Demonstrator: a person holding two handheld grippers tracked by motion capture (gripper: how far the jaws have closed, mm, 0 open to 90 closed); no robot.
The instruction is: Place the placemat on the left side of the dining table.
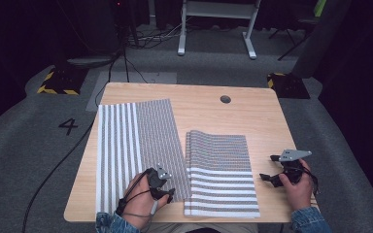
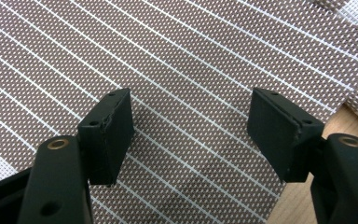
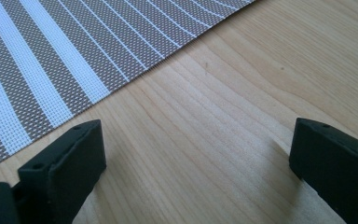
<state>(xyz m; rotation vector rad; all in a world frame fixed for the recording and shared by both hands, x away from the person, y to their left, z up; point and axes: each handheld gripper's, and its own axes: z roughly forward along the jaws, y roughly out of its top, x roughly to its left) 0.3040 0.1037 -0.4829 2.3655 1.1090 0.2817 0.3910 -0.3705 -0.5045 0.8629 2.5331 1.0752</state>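
Two woven striped placemats are laid on a wooden table (image 1: 209,111). The left mat (image 1: 136,145), brown with white stripes, lies flat; the right mat (image 1: 221,172) lies just beside it, its far edge slightly lifted. The left gripper (image 1: 167,192) is held wide open over the left mat's near right corner, the right gripper (image 1: 267,177) wide open over bare wood. A grasp seems about to be made; the jaws would need lowering onto an edge.

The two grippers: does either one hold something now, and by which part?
Nothing is held. The left gripper is open above the left mat; the right gripper is open over bare table.
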